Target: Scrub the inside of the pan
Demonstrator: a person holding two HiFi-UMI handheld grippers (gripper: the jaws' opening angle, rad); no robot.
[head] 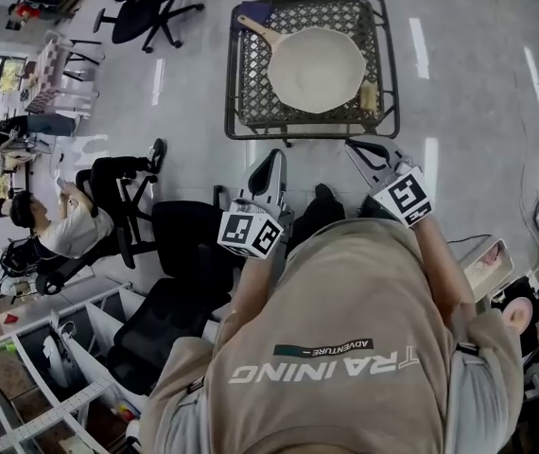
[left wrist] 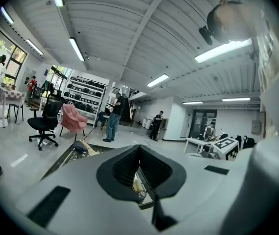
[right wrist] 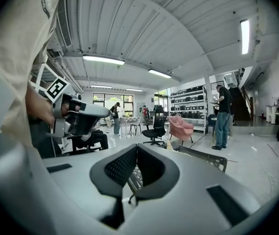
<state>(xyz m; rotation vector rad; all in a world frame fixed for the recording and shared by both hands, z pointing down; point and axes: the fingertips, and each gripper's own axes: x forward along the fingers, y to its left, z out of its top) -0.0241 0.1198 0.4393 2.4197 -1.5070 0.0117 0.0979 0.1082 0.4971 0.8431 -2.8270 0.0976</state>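
Two jaws on each gripper stand pressed together with nothing between them. The left gripper (head: 268,164) shows its dark ribbed pads meeting at the tips in the left gripper view, and the right gripper (head: 360,149) shows the same in its own view. Both are held level in front of the person's chest, short of the near edge of the mesh table (head: 234,64) and apart from everything on it.

The pan (head: 317,69), cream inside and empty, sits flat on the mesh table, filling the middle and reaching towards the right edge. Its pale wooden handle (head: 255,28) points at the far left corner. A small yellowish block, probably a sponge (head: 370,96), lies just beside the pan at the right edge, near the near right corner; from this height its surface is hard to make out.

On the floor to the left, a seated person (head: 61,220) is at a black office chair. A pink chair (left wrist: 73,119) stands farther off in the left gripper view.
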